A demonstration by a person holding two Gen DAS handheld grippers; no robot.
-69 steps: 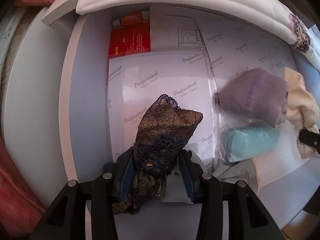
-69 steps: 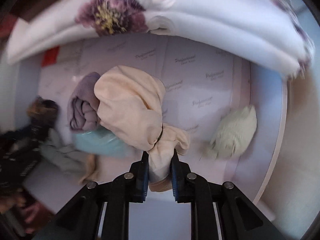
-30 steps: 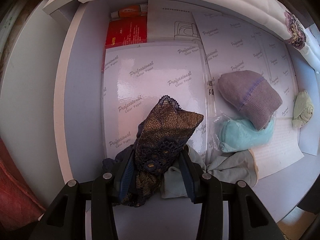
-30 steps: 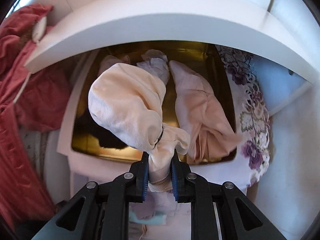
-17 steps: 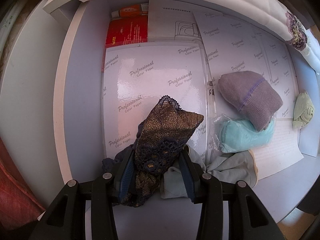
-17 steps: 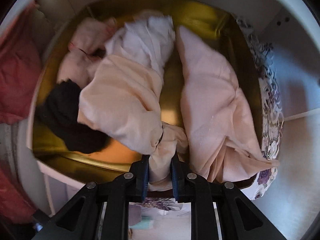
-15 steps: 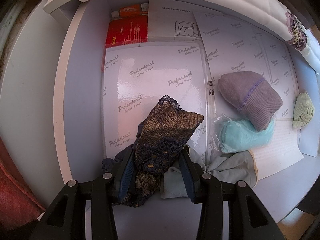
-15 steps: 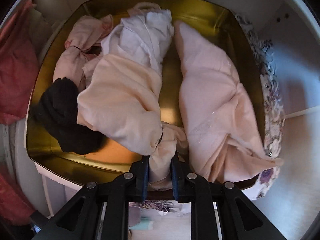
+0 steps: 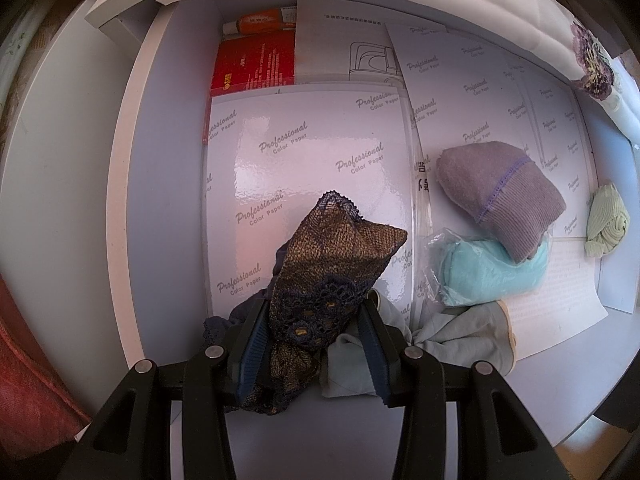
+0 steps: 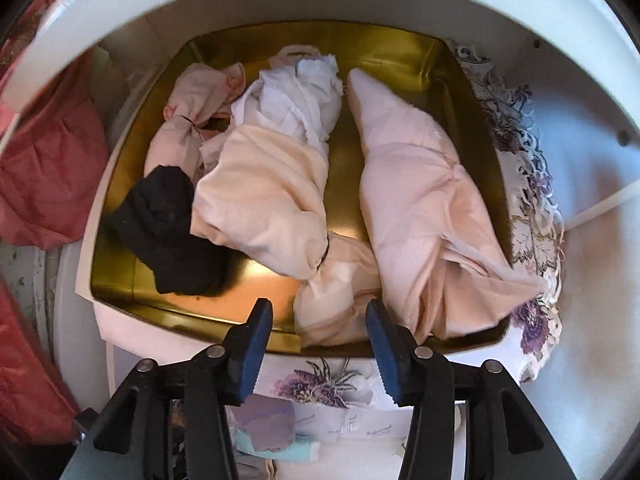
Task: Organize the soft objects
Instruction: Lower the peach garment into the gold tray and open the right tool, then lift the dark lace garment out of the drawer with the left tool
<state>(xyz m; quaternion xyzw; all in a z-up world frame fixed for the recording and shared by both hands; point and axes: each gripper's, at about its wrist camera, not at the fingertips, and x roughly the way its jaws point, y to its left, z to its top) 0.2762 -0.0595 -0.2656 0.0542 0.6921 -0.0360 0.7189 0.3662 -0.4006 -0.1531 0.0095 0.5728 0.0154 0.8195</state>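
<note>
Dark brown lace-trimmed cloth (image 9: 332, 272) clamped in left gripper (image 9: 312, 332), right gripper (image 10: 318, 332) spread wide (peach knotted bundle (image 10: 276, 208) lying just ahead in gold metal tin (image 10: 400, 44)).

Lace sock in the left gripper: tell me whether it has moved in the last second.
No. The lace sock sits at the same spot against the glossy printed sheet.

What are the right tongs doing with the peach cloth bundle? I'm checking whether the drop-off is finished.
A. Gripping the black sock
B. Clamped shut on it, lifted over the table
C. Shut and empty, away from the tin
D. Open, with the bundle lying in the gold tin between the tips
D: the right tongs stand open, and the peach cloth bundle lies in the gold tin, ungripped.
</note>
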